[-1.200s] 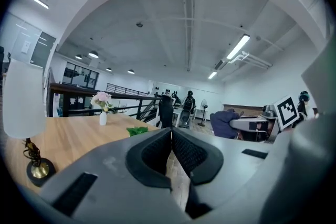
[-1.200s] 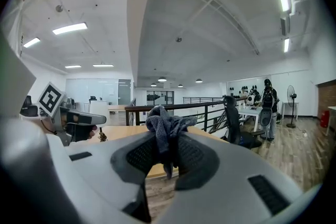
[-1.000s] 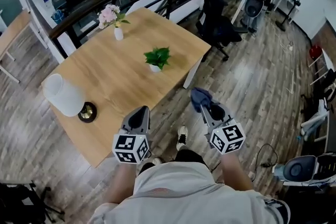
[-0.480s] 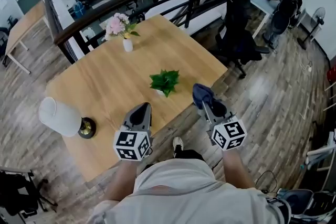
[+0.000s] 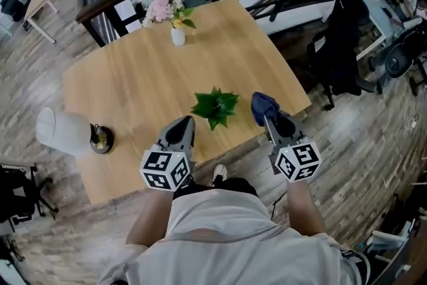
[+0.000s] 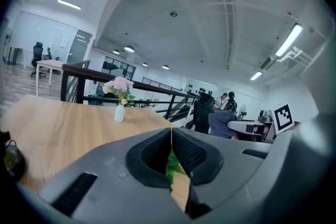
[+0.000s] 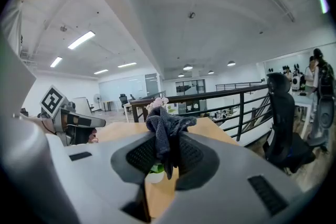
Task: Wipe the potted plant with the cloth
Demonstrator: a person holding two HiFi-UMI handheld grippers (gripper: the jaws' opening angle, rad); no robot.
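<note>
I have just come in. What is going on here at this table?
A person stands at a wooden table with a gripper in each hand. The right gripper is shut on a dark blue cloth. The left gripper is shut and holds nothing. A small potted plant stands near the table's near edge, between the two grippers in the head view. The cloth appears not to touch the plant, so the wiping has not yet begun.

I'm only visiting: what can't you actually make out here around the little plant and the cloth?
- Potted plant: in the head view its leaves hide the pot; in both gripper views the jaws cover most of it.
- Cloth: bunched in the right gripper, so its full size and shape stay unknown.
- Dark object beside the white shade: too small in the head view, cut off at the left gripper view's edge.
</note>
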